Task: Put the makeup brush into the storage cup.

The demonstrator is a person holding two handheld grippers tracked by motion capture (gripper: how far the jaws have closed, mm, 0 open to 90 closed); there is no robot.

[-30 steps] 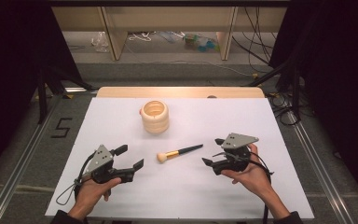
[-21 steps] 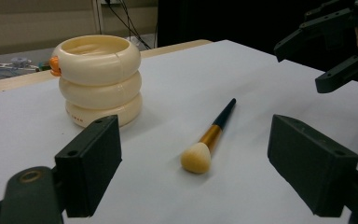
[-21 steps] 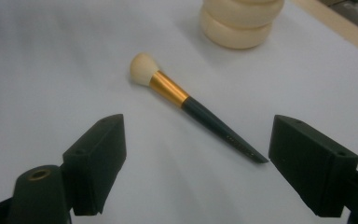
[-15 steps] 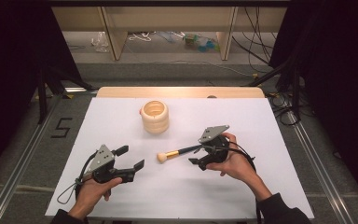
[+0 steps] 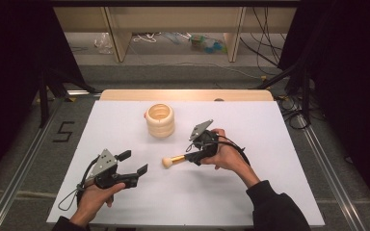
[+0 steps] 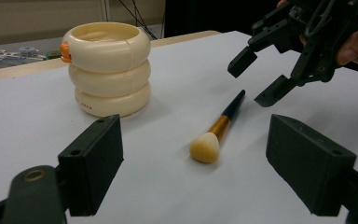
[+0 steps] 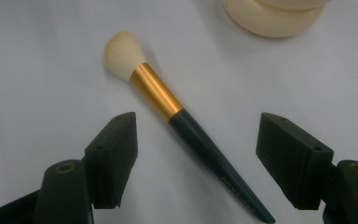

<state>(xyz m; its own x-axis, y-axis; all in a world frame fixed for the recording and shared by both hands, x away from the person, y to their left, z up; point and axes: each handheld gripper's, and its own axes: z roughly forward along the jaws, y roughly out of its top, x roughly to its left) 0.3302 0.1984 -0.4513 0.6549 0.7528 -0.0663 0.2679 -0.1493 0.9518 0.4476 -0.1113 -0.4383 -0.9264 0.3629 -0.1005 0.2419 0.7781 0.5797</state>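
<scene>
High view: the makeup brush (image 5: 178, 159), with a cream bristle head, gold ferrule and dark tapered handle, lies flat on the white table sheet (image 5: 270, 192), just in front of the cream ribbed ring-stacked holder (image 5: 160, 120). Your right gripper (image 5: 192, 158) sits over the brush's handle end. Your left gripper (image 5: 136, 166) rests well to the left of the brush, jaws apart, nothing between them.

Left gripper view: the brush (image 6: 216, 130) lies right of the holder (image 6: 106, 67), bristles toward you. The right gripper (image 6: 257, 79) hangs above the handle tip, jaws spread. Your own left jaws stand wide on either side of the brush, well short of it.

Right gripper view: the brush handle (image 7: 205, 144) runs between your jaws, which have just been closing; gaps remain on both sides, no pad touching. The holder's base (image 7: 272, 21) sits beyond the bristles.
</scene>
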